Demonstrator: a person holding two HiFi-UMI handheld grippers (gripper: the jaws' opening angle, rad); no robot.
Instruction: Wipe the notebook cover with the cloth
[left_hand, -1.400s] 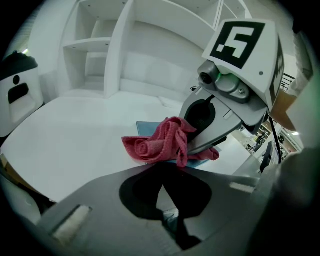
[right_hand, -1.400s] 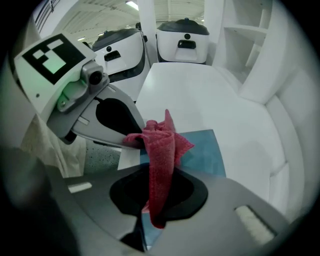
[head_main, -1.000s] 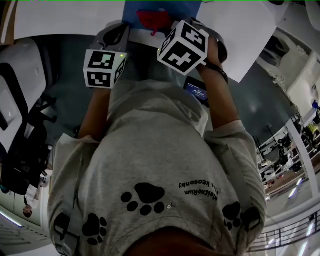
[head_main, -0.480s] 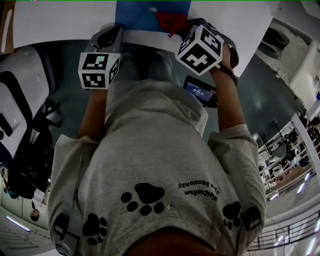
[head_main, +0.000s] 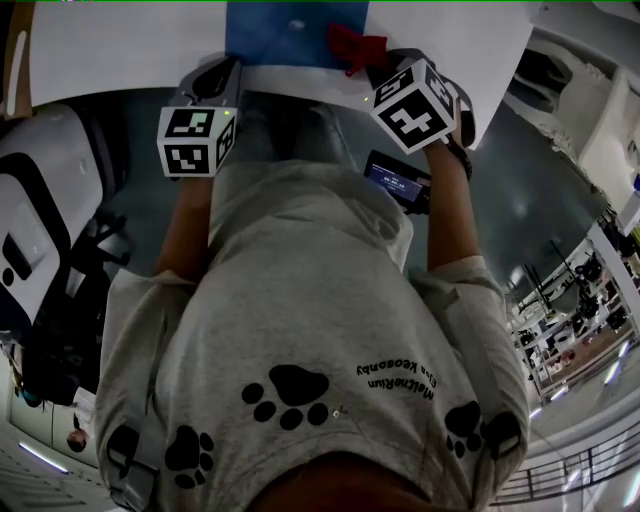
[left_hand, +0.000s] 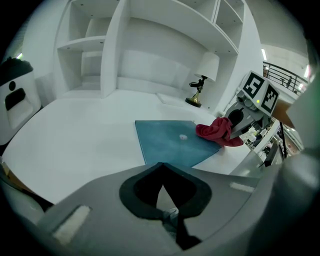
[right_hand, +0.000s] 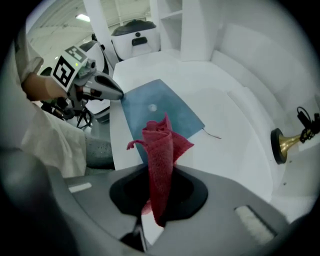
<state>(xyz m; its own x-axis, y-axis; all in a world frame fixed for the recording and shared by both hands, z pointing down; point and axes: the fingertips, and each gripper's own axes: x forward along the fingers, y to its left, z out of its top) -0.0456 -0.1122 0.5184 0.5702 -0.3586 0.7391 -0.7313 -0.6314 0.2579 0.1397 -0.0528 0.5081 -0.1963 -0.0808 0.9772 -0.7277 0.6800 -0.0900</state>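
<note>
On the white table lies the blue notebook. My right gripper is clamped on the red cloth, at the notebook's corner. My left gripper is closed, holding nothing. I judge wiping barely begun: most of the cover, including 1 pale speck, is left.

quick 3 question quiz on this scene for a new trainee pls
1. True or false: the left gripper holds the red cloth.
2. The notebook cover is: A blue, B green, C black.
3. What surface does the notebook lie on?

Key
1. False: the right gripper is shut on the cloth. The left gripper's jaws are together with nothing between them.
2. A.
3. The white table.
</note>
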